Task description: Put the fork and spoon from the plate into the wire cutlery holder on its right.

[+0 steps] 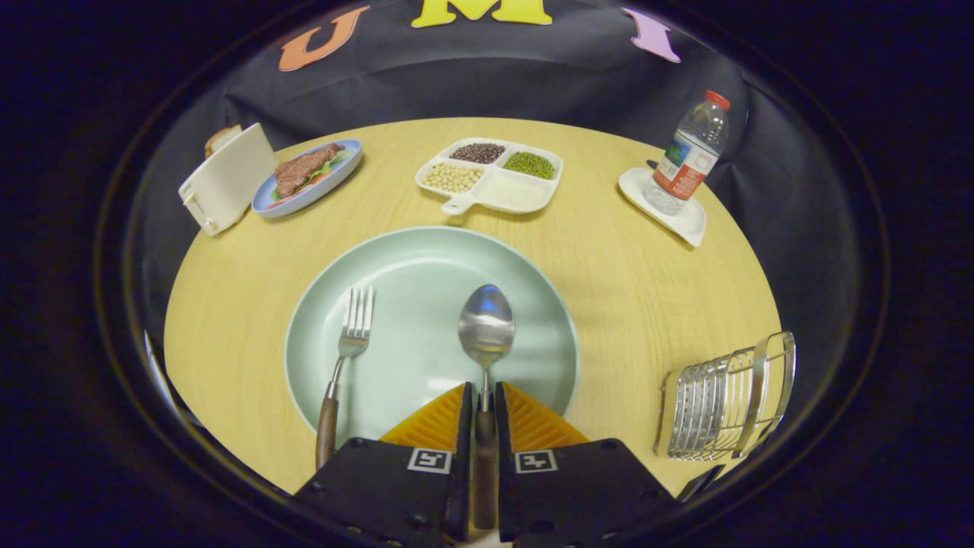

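A pale green plate (426, 266) lies on the round wooden table just ahead of my fingers. A spoon (485, 327) with a steel bowl and a brown wooden handle lies on it, bowl pointing away. Its handle runs back between my two fingers, and my gripper (484, 396) is shut on that handle. To the spoon's left a fork (351, 335) with a matching wooden handle rests on the plate, its handle reaching over the near rim. The wire cutlery holder (727, 399) stands on the table to the plate's right, close to the table edge.
Beyond the plate stand a white divided dish of beans (491, 175), a blue plate with meat (308, 176) and a white toaster (226, 179) at the far left. A water bottle (689, 156) stands on a white saucer (670, 209) at the far right.
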Demonstrator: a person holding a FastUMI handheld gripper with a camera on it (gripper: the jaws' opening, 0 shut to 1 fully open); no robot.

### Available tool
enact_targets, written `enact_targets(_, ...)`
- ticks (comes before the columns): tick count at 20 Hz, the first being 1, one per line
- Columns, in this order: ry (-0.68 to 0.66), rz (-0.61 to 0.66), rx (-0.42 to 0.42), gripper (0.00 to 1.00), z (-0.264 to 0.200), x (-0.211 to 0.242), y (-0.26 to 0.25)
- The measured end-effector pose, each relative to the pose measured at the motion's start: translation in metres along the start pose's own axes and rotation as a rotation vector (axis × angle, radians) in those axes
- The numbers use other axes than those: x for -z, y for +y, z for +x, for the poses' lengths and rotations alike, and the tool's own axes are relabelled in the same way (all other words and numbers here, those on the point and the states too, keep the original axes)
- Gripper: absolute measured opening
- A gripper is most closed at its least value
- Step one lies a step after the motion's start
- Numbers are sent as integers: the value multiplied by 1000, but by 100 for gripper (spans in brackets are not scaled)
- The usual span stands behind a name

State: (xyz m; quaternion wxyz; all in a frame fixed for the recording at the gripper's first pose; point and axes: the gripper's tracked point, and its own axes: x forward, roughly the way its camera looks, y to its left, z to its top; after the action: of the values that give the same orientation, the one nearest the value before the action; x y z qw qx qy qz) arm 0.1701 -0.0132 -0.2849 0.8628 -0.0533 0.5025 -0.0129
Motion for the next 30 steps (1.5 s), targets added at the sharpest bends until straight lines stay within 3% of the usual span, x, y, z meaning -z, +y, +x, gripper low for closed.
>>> enact_targets(1, 0, 4, 4, 15, 13, 7, 0)
enact_targets(2, -1, 4, 9, 6, -2, 1, 0)
enact_targets(4, -4, 10, 14, 1, -1, 0, 0)
enact_targets(11, -31, 23, -35, 1, -16, -2, 11)
enact_targets(17, -111, 21, -57, 1, -59, -11, 6)
enact_targets(30, -265, 85, -51, 1, -148, 11, -93)
